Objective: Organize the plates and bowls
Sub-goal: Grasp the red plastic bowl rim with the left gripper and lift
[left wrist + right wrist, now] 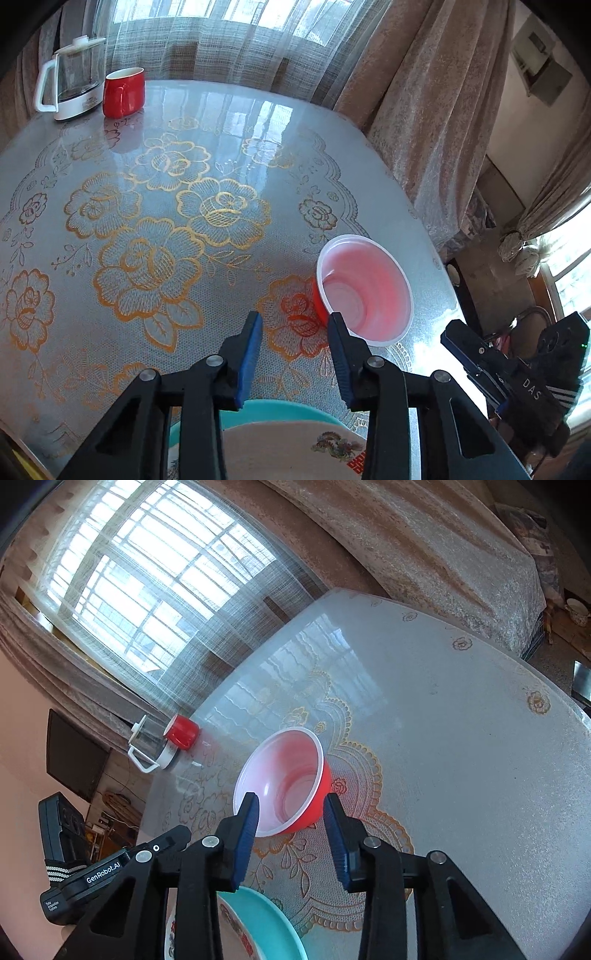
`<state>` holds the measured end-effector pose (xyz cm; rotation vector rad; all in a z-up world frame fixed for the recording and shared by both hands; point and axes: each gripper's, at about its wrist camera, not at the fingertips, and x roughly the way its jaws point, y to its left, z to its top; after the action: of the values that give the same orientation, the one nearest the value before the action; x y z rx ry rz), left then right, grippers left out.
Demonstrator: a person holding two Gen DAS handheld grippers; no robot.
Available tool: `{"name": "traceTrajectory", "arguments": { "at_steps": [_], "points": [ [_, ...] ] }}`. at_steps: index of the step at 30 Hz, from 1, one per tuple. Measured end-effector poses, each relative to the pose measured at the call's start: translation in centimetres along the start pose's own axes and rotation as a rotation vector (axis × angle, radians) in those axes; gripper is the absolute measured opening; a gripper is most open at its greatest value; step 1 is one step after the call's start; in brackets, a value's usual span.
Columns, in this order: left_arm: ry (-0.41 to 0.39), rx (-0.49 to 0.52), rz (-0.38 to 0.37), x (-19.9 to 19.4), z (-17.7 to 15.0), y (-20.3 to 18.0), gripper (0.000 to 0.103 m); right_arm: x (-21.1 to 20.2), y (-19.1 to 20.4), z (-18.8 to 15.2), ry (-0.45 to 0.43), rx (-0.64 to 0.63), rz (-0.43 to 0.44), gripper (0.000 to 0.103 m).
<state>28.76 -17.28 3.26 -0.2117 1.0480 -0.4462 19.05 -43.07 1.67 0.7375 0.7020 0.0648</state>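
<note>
A red plastic bowl (pixel 365 291) with a white inside stands upright on the table near its right edge. My left gripper (pixel 294 315) hovers just left of it, jaws a little apart with nothing between the blue pads. In the right wrist view the same bowl (pixel 284 782) sits just beyond my right gripper (pixel 291 795), whose pads also stand apart and empty. One of the right gripper's fingers (pixel 461 343) shows to the right of the bowl, clear of it. Below both grippers lies a teal plate (pixel 295 410) (pixel 273 919) with a white printed plate (pixel 280 450) on it.
A floral lace cloth under clear plastic covers the table (pixel 147 192). At the far corner stand a glass kettle (pixel 74 77) with a white handle and a red mug (pixel 123 92). Curtains (pixel 424 129) hang close behind the table's far and right edges.
</note>
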Motion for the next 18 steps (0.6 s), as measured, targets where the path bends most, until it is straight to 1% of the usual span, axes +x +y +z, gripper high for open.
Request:
{"name": "traceTrajectory", "arguments": {
  "at_steps": [1, 2, 6, 8, 11, 12, 14, 16, 18],
  "points": [
    [0.005, -0.001, -0.007, 0.5, 0.2, -0.2, 0.029, 0.5, -0.1, 0.1, 0.007, 0.006, -0.005, 0.032],
    [0.010, -0.007, -0.008, 0.9, 0.4, -0.3, 0.028, 1.0, -0.3, 0.2, 0.013, 0.012, -0.007, 0.030],
    [0.047, -0.062, -0.033, 3.0, 0.8, -0.2, 0.028, 2.8, -0.7, 0.3, 0.051, 0.036, -0.006, 0.029],
    [0.048, -0.065, -0.023, 3.7, 1.0, -0.3, 0.028, 3.5, -0.9, 0.3, 0.066, 0.048, -0.006, 0.029],
    [0.062, -0.079, -0.030, 4.6, 1.0, -0.3, 0.028, 4.5, -1.1, 0.2, 0.088, 0.049, -0.006, 0.025],
    [0.068, -0.077, -0.039, 4.9, 0.9, -0.4, 0.026, 4.6, -1.0, 0.0, 0.094, 0.048, -0.005, 0.022],
    [0.069, -0.061, -0.058, 5.0, 0.8, -0.9, 0.016, 4.5, -0.6, -0.4, 0.086, 0.021, 0.002, 0.018],
    [0.073, -0.042, -0.064, 5.2, 0.7, -1.5, 0.014, 4.4, -0.3, -0.6, 0.079, -0.004, -0.009, 0.017],
    [0.064, -0.029, -0.050, 5.2, 0.6, -2.0, 0.014, 4.5, -0.2, -0.6, 0.082, -0.010, -0.015, 0.014]
  ]
}}
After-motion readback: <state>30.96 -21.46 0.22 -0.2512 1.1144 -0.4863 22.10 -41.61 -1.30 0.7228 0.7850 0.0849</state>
